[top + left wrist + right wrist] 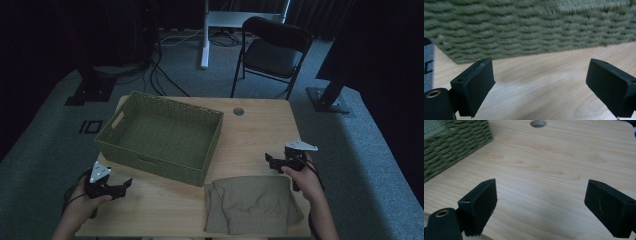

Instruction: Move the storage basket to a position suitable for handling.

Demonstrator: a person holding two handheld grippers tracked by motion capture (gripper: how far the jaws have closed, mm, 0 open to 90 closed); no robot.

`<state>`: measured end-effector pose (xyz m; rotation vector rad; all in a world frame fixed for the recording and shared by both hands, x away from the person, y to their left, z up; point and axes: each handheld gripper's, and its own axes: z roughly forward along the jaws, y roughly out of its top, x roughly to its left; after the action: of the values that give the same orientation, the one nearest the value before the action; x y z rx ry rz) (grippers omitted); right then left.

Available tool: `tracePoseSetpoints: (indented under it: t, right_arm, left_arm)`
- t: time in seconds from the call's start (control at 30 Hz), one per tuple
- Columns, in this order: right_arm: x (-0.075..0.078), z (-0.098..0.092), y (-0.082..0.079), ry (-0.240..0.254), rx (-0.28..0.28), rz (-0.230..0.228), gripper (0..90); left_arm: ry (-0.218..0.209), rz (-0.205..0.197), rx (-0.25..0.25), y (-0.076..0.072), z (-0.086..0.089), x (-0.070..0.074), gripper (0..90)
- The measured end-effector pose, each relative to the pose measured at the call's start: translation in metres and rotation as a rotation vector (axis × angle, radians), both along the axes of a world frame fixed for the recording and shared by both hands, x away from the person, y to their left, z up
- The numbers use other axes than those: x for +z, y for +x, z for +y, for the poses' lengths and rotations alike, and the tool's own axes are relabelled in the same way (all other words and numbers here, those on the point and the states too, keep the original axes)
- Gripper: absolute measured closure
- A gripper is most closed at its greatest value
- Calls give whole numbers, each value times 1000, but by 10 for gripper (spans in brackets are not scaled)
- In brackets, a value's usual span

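At a wooden table (250, 135), the left gripper (125, 184) hovers with jaws wide and empty near the green woven basket (162, 135) at far left. The right gripper (270, 160), also wide and empty, hangs just right of folded khaki shorts (250, 205) lying at the near edge.

On the surface (260, 130) the basket (162, 135) sits toward the left and far side, with the folded cloth (250, 205) at the near edge, to the right of the basket's near corner. The left tool (125, 186) hangs over the near left corner just in front of the basket, and the right tool (270, 161) hovers near the right edge, just behind the cloth. A chair (272, 52) stands on the floor beyond the surface.
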<state>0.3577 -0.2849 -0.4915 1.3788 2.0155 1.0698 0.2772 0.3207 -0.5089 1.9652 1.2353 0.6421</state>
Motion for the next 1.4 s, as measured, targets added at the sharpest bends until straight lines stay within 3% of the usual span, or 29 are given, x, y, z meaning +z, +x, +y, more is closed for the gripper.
tracePoseSetpoints:
  t: [0.43, 0.77, 1.03, 1.2, 1.4]
  right_arm:
    - [15, 35, -7, 5, 96, -41, 106]
    - [30, 67, -15, 37, 177, -78, 106]
    - [33, 90, -17, 46, 222, -86, 106]
    - [35, 103, -19, 51, 248, -96, 106]
    - [41, 122, -22, 55, 287, -110, 108]
  left_arm:
    - [-8, -63, 23, 9, 16, 19, 87]
    - [-3, -111, 54, 22, 25, 37, 87]
    - [12, -173, 81, 35, 31, 47, 87]
    - [-6, -212, 114, 45, 37, 53, 87]
    - [-73, -231, 140, 60, 46, 58, 87]
